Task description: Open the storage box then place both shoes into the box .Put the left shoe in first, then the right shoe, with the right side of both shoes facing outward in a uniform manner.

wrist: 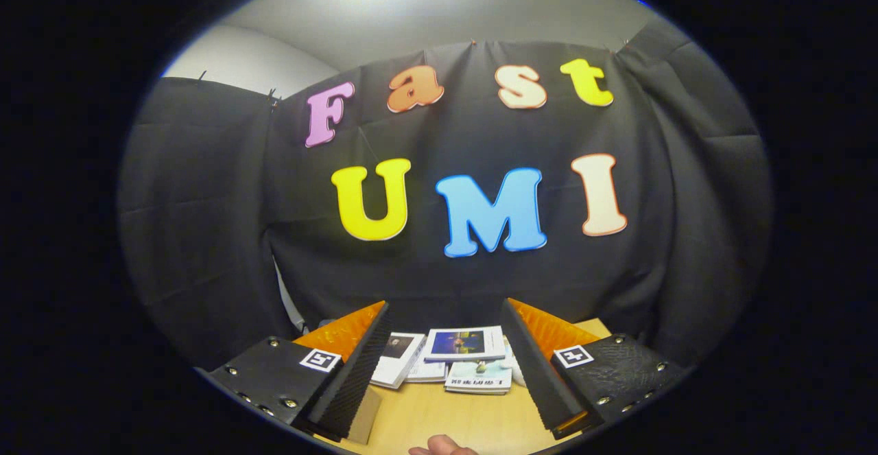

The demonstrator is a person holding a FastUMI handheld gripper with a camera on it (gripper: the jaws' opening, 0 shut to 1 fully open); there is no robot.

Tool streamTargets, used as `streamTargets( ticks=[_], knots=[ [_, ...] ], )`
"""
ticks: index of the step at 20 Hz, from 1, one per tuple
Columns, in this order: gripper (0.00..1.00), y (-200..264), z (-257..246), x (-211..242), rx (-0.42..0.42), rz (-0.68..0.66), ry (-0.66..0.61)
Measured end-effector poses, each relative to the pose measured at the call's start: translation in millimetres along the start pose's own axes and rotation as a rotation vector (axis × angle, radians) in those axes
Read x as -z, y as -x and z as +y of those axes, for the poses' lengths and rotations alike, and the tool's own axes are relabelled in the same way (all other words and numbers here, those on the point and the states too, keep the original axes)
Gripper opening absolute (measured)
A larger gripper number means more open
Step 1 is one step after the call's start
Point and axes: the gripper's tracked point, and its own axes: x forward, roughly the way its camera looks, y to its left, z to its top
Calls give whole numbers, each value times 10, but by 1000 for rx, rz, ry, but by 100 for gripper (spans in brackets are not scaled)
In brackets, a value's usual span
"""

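Hand-held gripper is spread wide, fingers apart with nothing between them, pointing toward the black cloth wall. Orange finger backs and ribbed black pads are visible. On the wooden counter just ahead of and between the fingers lies a loose pile of booklets, some overlapping, at the counter's far edge against the cloth. A fingertip pokes in at the near edge below the fingers. Can't tell where the storage box or shoes are.
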Motion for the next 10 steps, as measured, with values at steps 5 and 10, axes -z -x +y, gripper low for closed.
streamTargets(
  ticks=[5,10],
  knots=[
    [97,321,-104,110,65,-55,43],
    [97,359,-236,280,47,-73,18]
  ],
)
